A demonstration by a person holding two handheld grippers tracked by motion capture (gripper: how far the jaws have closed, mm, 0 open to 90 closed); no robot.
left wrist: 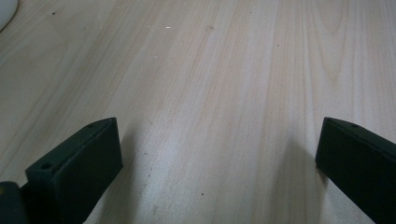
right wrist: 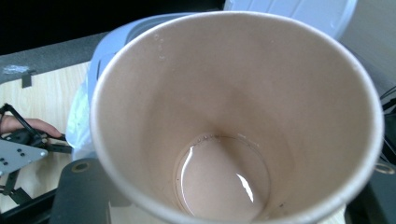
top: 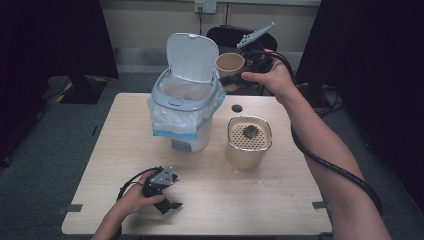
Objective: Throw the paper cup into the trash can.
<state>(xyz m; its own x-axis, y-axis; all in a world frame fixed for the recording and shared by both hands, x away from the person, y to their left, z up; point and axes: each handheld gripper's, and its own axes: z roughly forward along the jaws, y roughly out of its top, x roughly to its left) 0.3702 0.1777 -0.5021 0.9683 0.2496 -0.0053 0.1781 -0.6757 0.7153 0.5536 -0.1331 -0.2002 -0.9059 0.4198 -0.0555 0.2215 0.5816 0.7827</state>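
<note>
Paper cups: one, a tan cup (top: 229, 63), was held above the table's far edge, at about one o'clock from the bin, just beside the raised lid. In the right gripper view the cup (right wrist: 243, 116) showed a wet film pooled at its bottom.
Right gripper: one (top: 250, 64), lifted at the twelve o'clock side of the table, its jaws closed on the cup's wall, with the cup's mouth facing the gripper's camera.
Left gripper: one (top: 167, 192), rested at the table's six o'clock edge in the person's left hand (top: 137, 197); its jaws stood wide apart over bare wood with nothing between them.
Bins: one white bin (top: 186, 112) stood near the table's middle, toward eleven o'clock, with a plastic liner folded over its rim.
Lids: one bin lid (top: 192, 56) stood upright and open at the bin's twelve o'clock side.
Strainer containers: one beige container (top: 248, 142) with a perforated top stood at three o'clock from the bin, apart from it, with one dark clump (top: 250, 131) on the perforations.
Small dark discs: one (top: 237, 108) lay on the table at twelve o'clock from the container.
Table: one, light wood (top: 210, 200).
</note>
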